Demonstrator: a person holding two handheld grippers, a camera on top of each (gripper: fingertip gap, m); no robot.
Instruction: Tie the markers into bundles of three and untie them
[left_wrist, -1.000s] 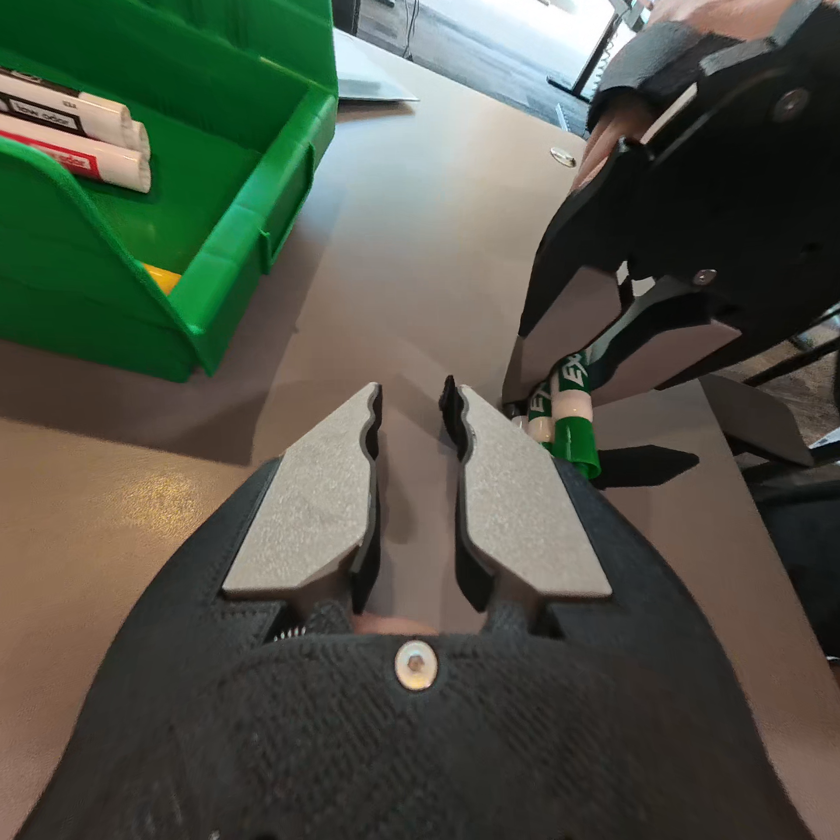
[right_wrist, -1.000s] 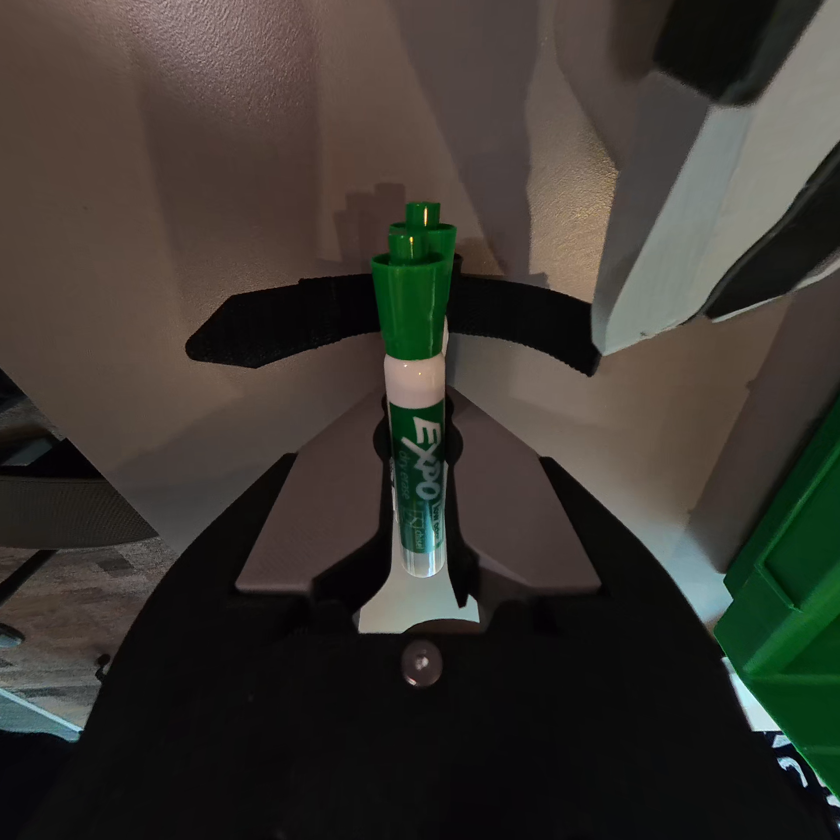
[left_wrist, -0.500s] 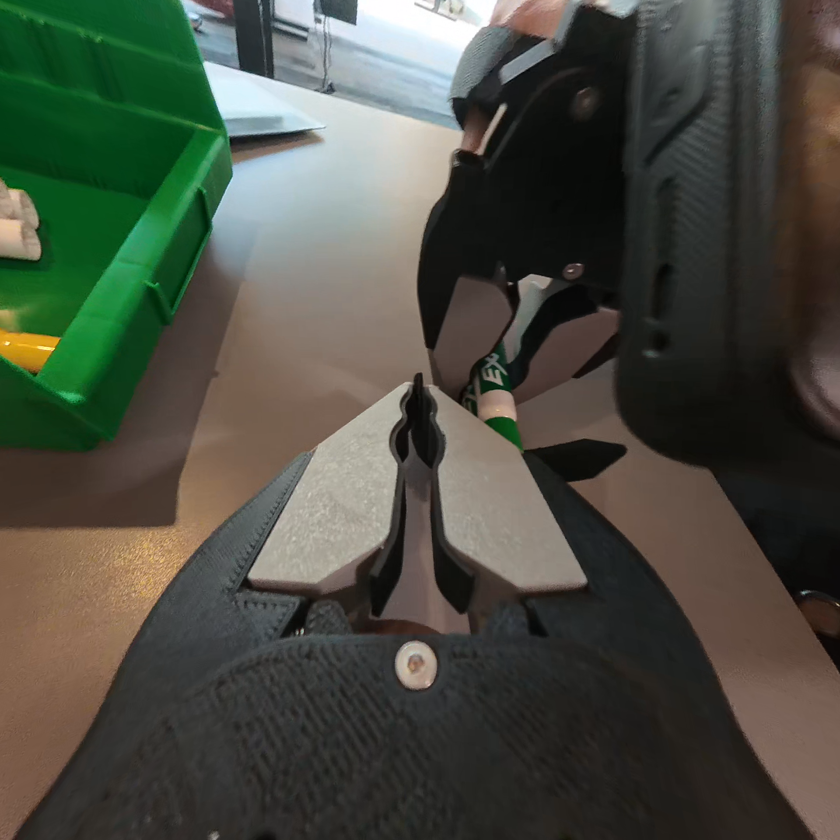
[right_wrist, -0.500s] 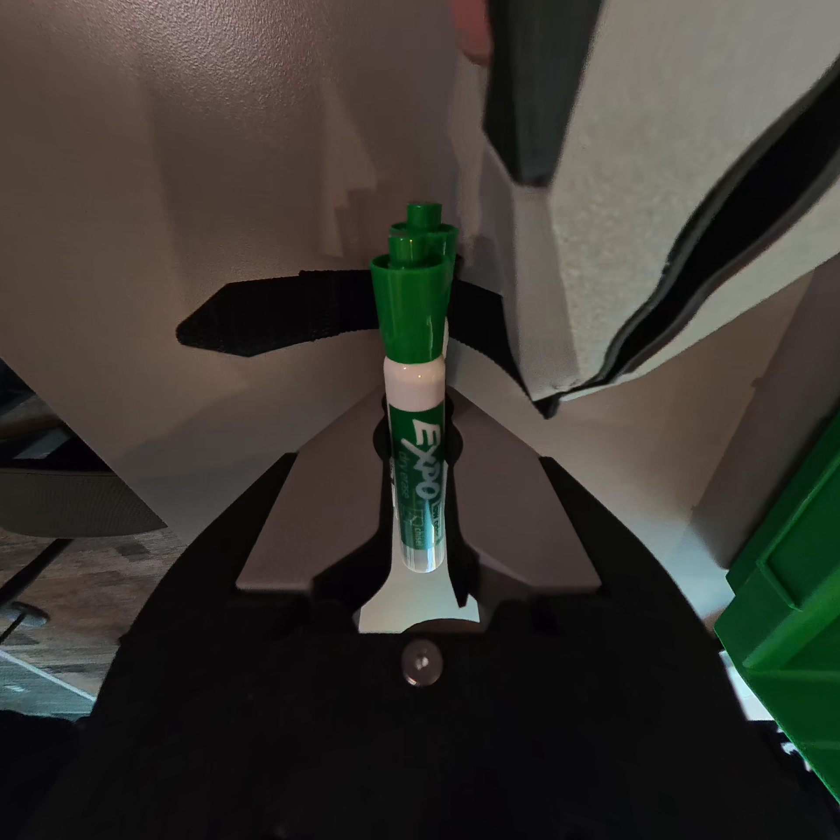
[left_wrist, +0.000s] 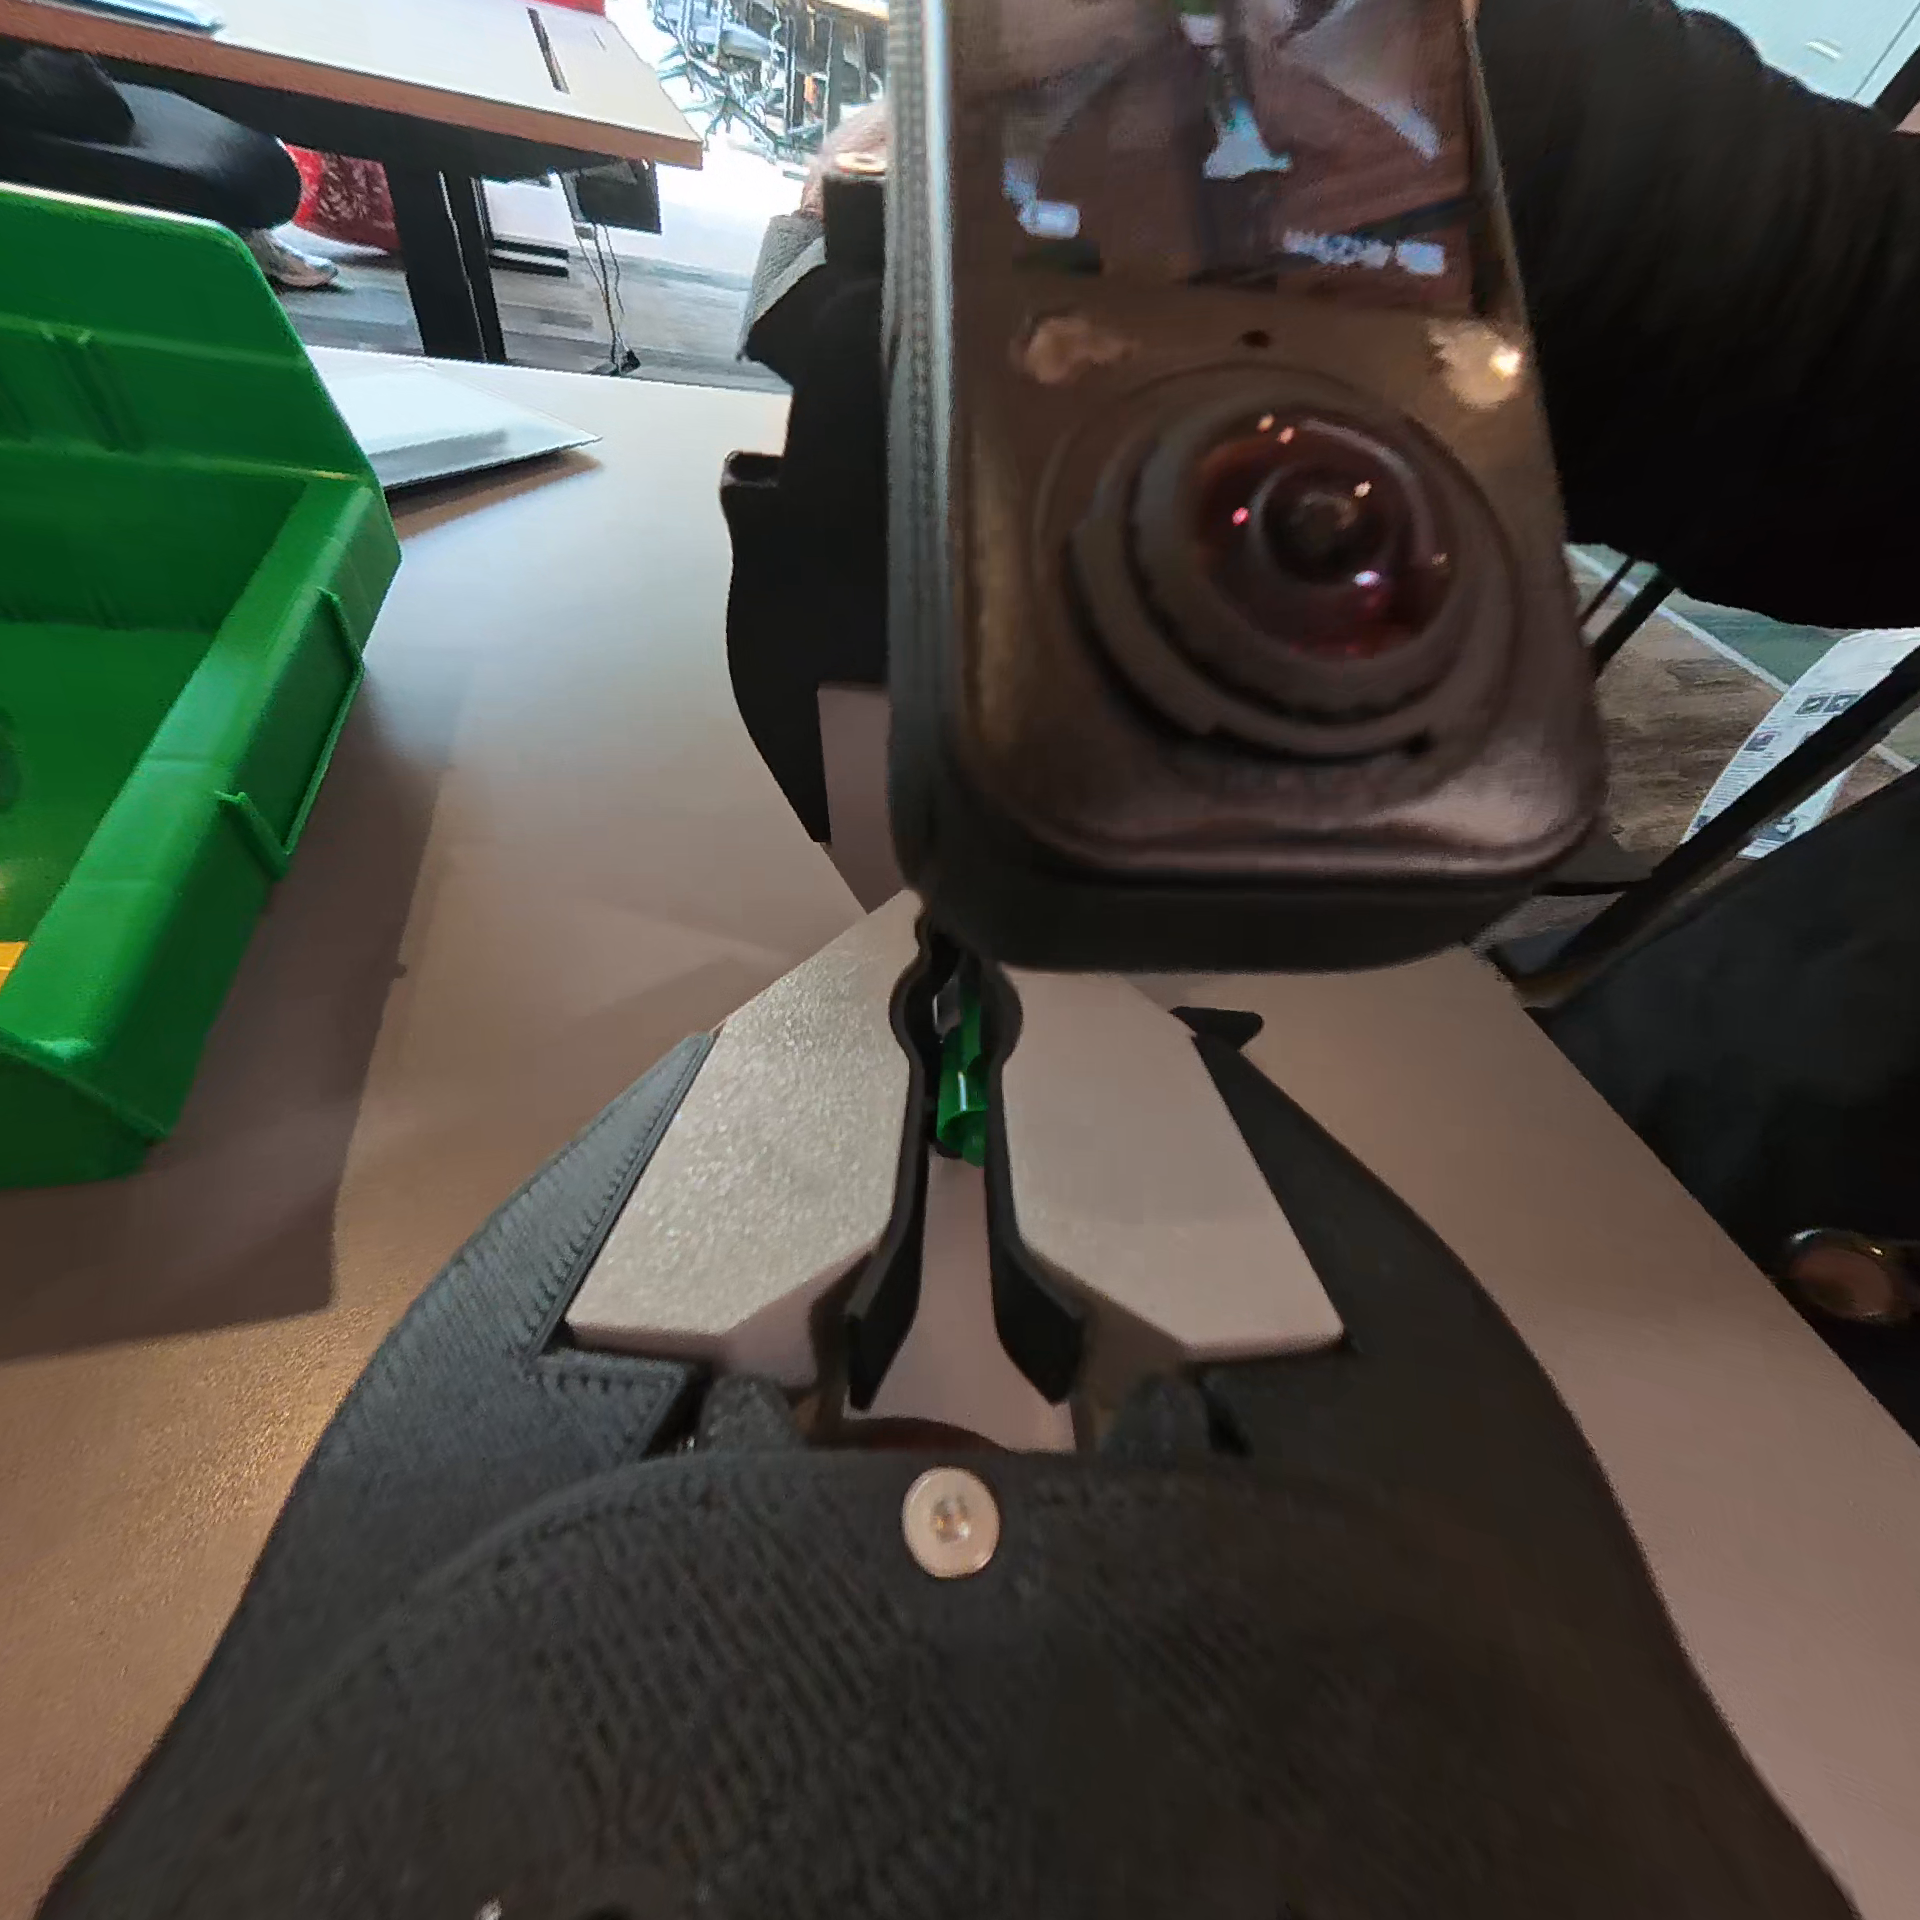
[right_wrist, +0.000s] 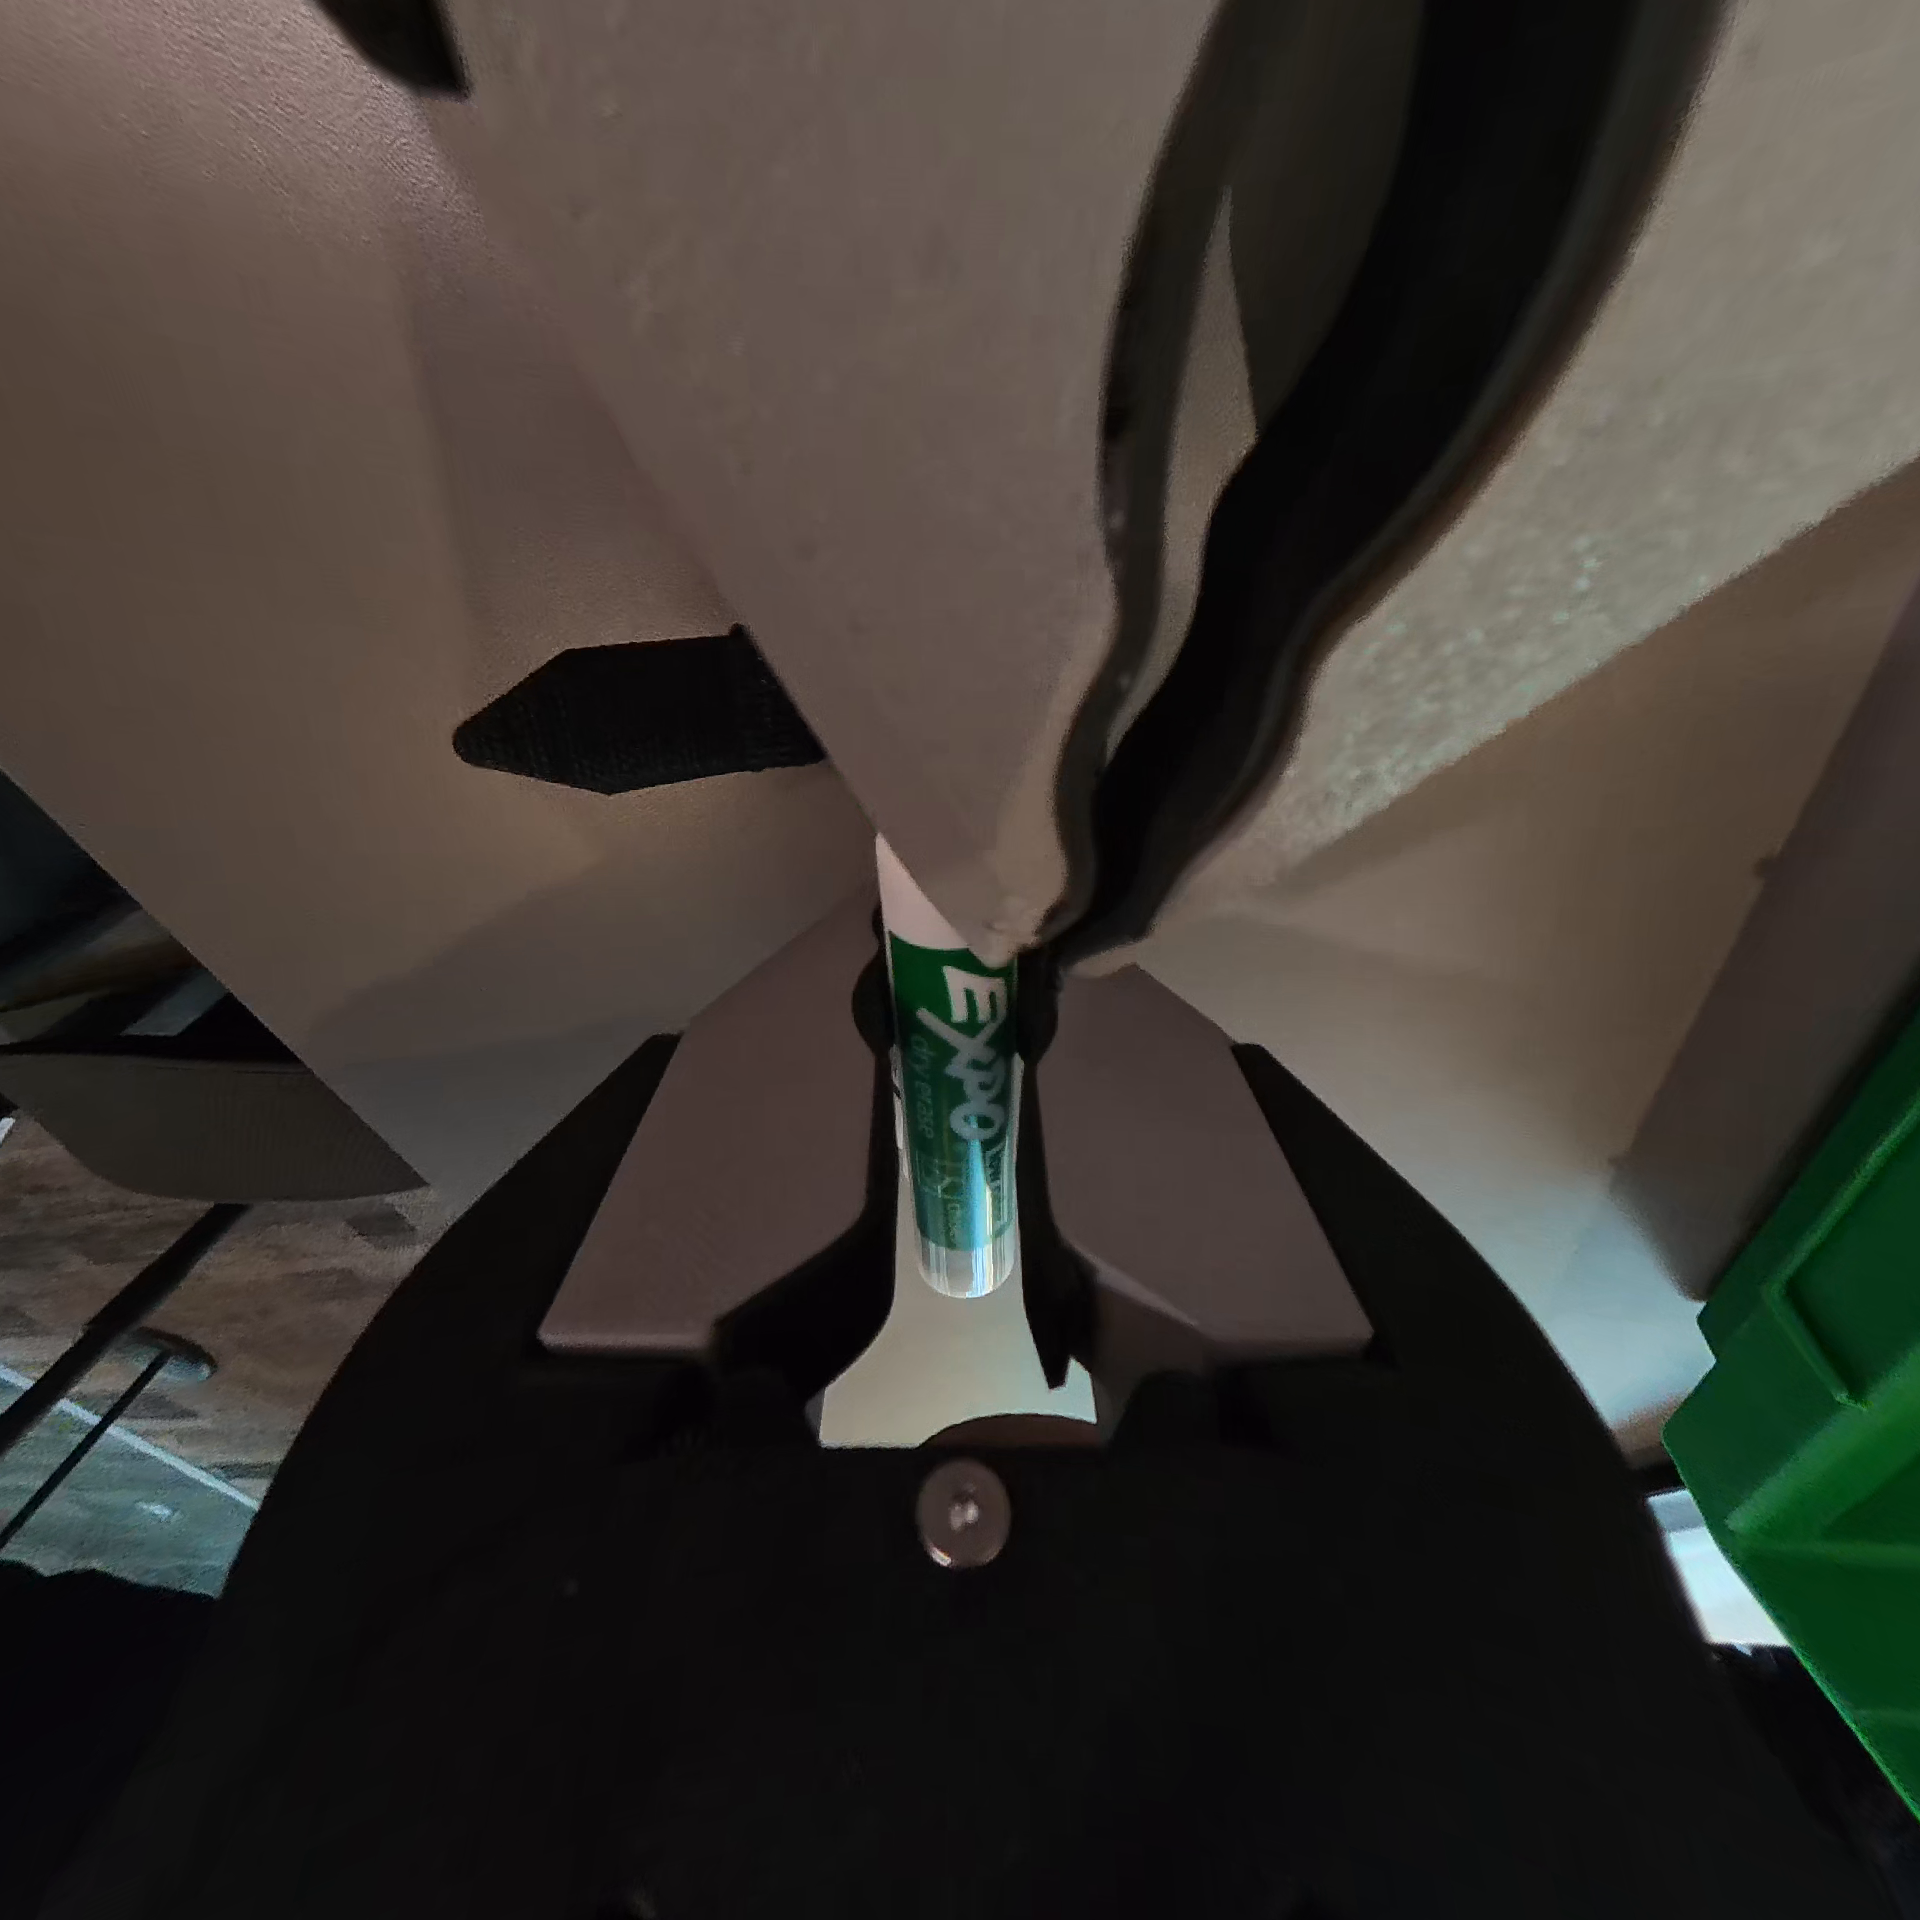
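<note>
in the right wrist view, a green-and-white marker (right_wrist: 956, 1122) is held between the two fingers of the right gripper (right_wrist: 956, 1023); both dark pads are pressed against its printed barrel, and its flat end points back toward the camera. the front part of the marker, with its cap, is hidden behind the left gripper (right_wrist: 1049, 925), which fills the upper middle of that view. the pale fingers (right_wrist: 914, 582) of the left gripper are brought together at their tips, right at the white collar of the marker — whether something is pinched between them cannot be told from here. to the left of them, a pointed end of a black strap (right_wrist: 623, 717) is seen lying on the brown table (right_wrist: 260, 416).

in the left wrist view, the left gripper (left_wrist: 951, 971) is seen nearly closed: its black pads meet at the tips, with only a narrow slot behind them. through this slot a green marker cap (left_wrist: 964, 1091) is visible, but it lies beyond the fingers and is not gripped by them. the tips themselves are partly covered by the camera housing (left_wrist: 1247, 540) of the right gripper, which is very close and fills the upper middle of the view. a small black piece of the strap (left_wrist: 1216, 1023) shows just right of the left gripper's fingers.

a green bin (left_wrist: 177, 665) stands on the table at the left of this view; its corner is also seen at the lower right edge of the right wrist view.
</note>
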